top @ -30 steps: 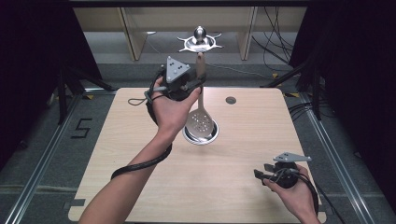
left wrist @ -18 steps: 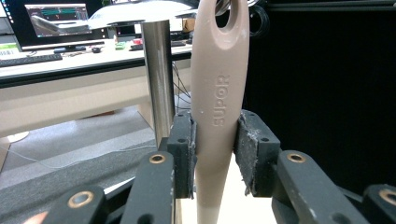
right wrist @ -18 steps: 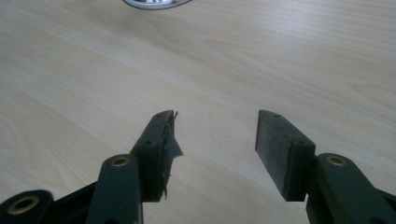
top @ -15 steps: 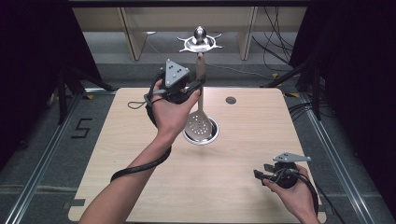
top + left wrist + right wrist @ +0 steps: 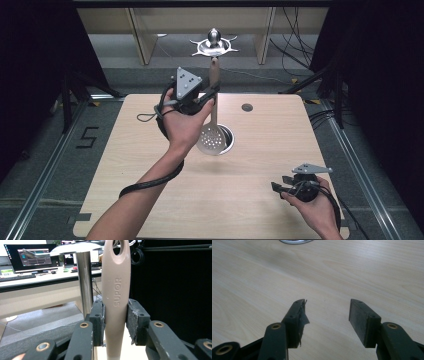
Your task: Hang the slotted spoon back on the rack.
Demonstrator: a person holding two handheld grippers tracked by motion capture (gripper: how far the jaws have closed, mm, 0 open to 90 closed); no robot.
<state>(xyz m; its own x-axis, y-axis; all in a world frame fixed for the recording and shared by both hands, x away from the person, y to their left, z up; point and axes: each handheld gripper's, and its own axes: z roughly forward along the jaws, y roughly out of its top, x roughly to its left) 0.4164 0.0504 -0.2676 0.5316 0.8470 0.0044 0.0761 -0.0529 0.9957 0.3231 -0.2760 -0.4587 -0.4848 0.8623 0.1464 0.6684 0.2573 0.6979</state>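
Note:
A slotted spoon (image 5: 214, 127) with a beige handle (image 5: 115, 290) marked SUPOR hangs upright over the table's middle. My left gripper (image 5: 210, 92) is shut on that handle, the pads pressing it from both sides (image 5: 115, 322). The spoon's perforated metal bowl hovers just above a round metal base (image 5: 226, 144) on the table. A steel post (image 5: 84, 280) rises behind the handle in the left gripper view, topped by a metal hanger rack (image 5: 215, 45). My right gripper (image 5: 278, 184) rests low at the table's front right, open, with bare wood between its pads (image 5: 327, 312).
The wooden table (image 5: 150, 170) has a small dark round grommet (image 5: 247, 107) at its back right. Black frames and cables flank the table on both sides. A desk with monitors (image 5: 27, 257) stands far behind in the left gripper view.
My left gripper has lifted the spoon slightly and shifted it a little left, so its bowl sits higher over the metal base. The right gripper has stayed put.

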